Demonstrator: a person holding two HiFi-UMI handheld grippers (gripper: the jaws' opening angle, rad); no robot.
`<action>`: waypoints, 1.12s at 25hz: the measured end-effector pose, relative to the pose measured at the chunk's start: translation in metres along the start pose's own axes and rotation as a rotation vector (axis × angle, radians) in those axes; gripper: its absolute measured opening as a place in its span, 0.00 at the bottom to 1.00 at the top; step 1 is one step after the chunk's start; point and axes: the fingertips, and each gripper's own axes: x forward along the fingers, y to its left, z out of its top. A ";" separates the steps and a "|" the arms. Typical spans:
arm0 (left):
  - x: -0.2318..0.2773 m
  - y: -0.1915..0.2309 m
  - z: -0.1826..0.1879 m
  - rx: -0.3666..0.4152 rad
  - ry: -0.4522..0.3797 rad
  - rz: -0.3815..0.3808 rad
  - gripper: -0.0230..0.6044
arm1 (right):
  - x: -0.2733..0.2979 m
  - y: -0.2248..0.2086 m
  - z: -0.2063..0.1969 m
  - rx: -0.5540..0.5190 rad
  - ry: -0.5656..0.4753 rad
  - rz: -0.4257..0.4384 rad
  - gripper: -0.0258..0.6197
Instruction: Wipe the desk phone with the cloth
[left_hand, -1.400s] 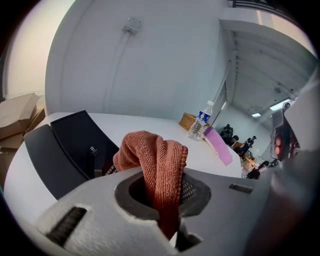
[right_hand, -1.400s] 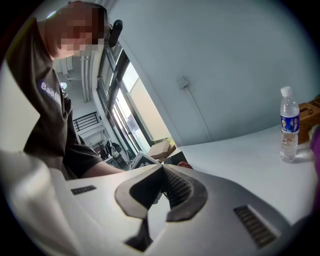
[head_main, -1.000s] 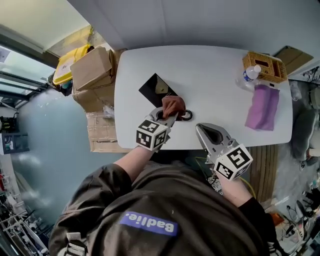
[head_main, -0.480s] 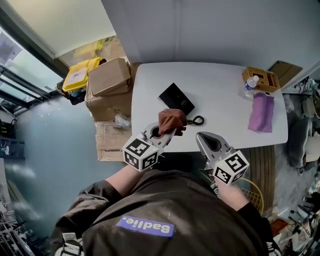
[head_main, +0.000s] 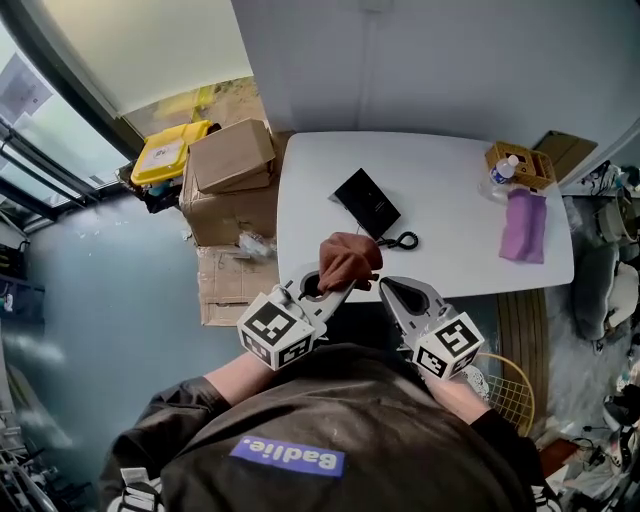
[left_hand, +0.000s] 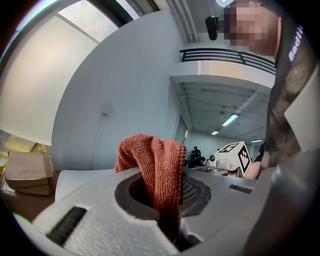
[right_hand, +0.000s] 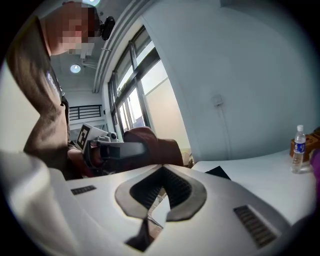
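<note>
At about ten o'clock from the table sit a yellow bin and cardboard boxes, out of the way. The left gripper is clamped tight on the rust-coloured cloth, which bunches up out of its jaws over the table's near edge, clear of the surface. The black desk phone lies flat on the table at roughly twelve to one o'clock from the cloth, apart from it, with its coiled cord at its five o'clock. The right gripper hangs at the near edge, jaws together with nothing in them. The wipe probably calls for carrying the cloth forward, pressing the loose fold flat on the phone's top, stroking lightly so it doesn't slide, and staying off the cord; the empty gripper could steady the phone
</note>
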 end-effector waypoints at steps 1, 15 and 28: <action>-0.003 -0.003 -0.002 0.000 -0.005 -0.002 0.10 | 0.001 0.005 -0.003 -0.006 0.002 0.007 0.08; -0.017 -0.021 0.002 0.060 -0.038 -0.054 0.10 | -0.001 0.027 -0.003 -0.060 -0.005 0.005 0.08; -0.019 -0.028 -0.005 0.107 -0.029 -0.078 0.10 | -0.003 0.033 -0.007 -0.061 -0.003 0.004 0.08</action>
